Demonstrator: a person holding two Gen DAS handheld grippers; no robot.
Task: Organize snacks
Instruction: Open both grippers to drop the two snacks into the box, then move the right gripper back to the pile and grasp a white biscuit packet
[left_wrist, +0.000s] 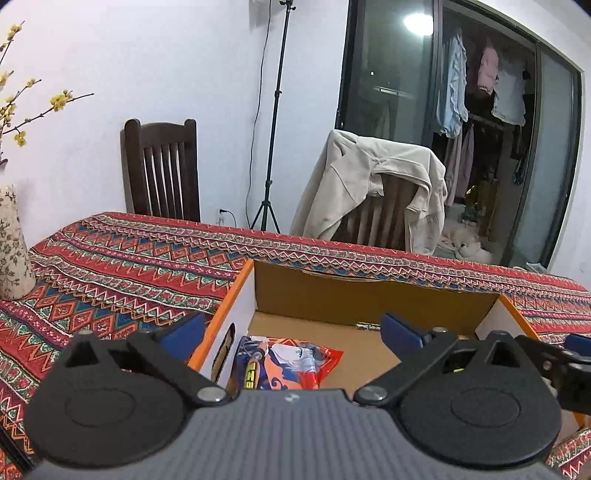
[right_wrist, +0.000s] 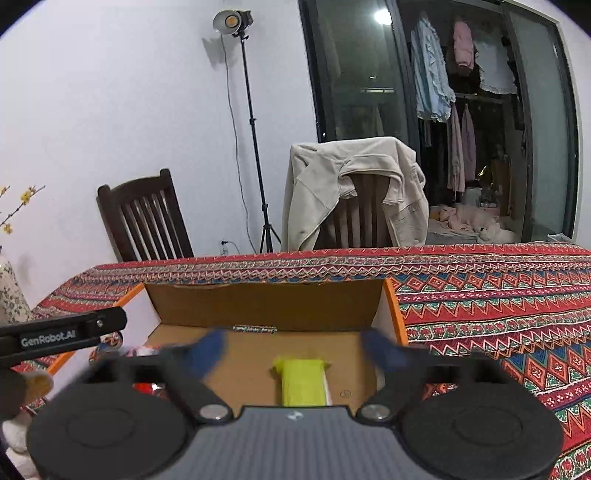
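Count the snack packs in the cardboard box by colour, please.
Red and blue printed packs: 1
Yellow-green packs: 1
Total: 2 in the cardboard box. The box floor behind each gripper body is hidden, so more could lie there.

We count one box (right_wrist: 266, 306), two snack packs, one red (left_wrist: 291, 360), one yellow (right_wrist: 301, 382), two chairs (left_wrist: 160, 170) (left_wrist: 380, 218)

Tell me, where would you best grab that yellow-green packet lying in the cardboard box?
Probably across its long sides, coming from above. The yellow-green packet lies flat on the floor of the cardboard box, its length running away from the right gripper, whose open jaws already stand either side of it. The box walls hinder a sideways approach.
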